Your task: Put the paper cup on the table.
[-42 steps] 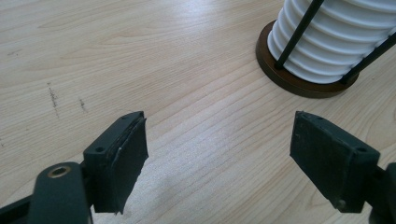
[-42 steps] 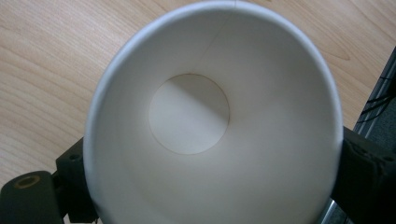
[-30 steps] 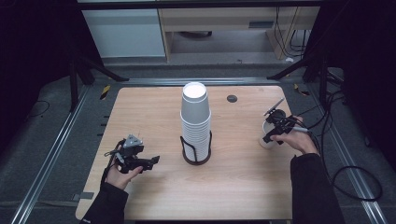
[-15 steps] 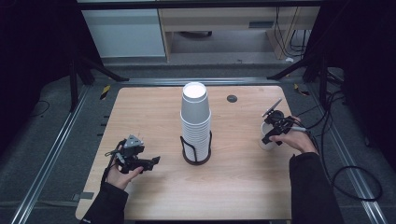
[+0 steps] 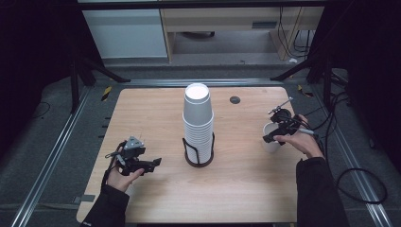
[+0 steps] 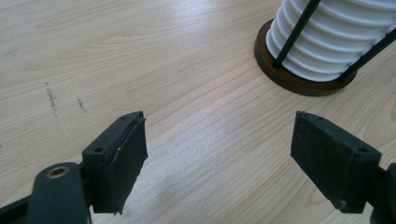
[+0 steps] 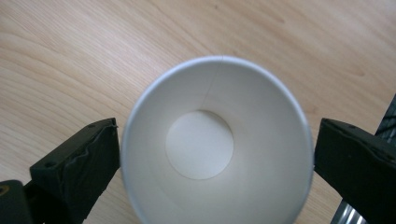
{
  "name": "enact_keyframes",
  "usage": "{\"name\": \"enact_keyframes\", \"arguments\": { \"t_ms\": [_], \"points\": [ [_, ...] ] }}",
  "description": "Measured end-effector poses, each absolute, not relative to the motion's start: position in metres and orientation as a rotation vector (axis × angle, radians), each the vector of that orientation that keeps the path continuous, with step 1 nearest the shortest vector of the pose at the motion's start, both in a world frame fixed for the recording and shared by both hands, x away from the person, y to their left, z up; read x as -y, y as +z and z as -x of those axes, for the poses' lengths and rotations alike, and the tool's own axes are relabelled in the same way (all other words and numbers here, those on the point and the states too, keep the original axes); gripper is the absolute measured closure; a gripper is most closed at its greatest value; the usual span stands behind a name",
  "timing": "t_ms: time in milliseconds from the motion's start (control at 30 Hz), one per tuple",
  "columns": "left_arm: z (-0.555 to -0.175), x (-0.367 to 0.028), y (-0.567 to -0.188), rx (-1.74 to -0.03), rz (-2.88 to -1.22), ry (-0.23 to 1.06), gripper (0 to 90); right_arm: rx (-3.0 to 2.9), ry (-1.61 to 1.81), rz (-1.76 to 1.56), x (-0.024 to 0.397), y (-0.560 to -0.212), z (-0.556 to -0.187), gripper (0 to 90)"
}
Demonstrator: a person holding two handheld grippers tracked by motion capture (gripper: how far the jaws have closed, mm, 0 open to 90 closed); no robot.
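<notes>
Cup [image 5: 271, 138] newly set upright near table's [image 5: 246, 189] right edge, right gripper [image 7: 215, 163] spread around it, left gripper [image 6: 219, 154] open, idle.

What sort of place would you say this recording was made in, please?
Probably a lab recording station, not a home: a wooden table on a dark floor, metal rails running beside it, loose cables, and grey cabinets behind.

A wooden table [image 5: 246, 189] on grey floor [image 5: 52, 137], pale cabinets [image 5: 127, 33] behind, dim surroundings.
</notes>
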State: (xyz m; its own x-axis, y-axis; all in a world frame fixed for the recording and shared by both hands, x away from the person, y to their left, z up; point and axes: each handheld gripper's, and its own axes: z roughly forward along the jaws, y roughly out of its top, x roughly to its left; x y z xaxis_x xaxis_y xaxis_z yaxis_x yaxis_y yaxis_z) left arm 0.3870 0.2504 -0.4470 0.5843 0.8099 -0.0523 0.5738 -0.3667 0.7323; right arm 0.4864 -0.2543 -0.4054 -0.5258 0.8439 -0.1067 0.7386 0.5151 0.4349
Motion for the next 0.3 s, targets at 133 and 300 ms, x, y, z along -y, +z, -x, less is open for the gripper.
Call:
{"name": "enact_keyframes", "arguments": {
  "t_ms": [133,300],
  "points": [
    [-0.387,-0.252,-0.446,-1.102,-2.074,0.418,17.7,-2.39,0.574,-1.286,0.258,-0.39,-0.473,1.1],
    [-0.388,-0.255,-0.446,-1.119,-2.069,0.426,16.4,-2.298,0.689,-1.266,0.263,-0.378,-0.448,1.4]
  ]
}}
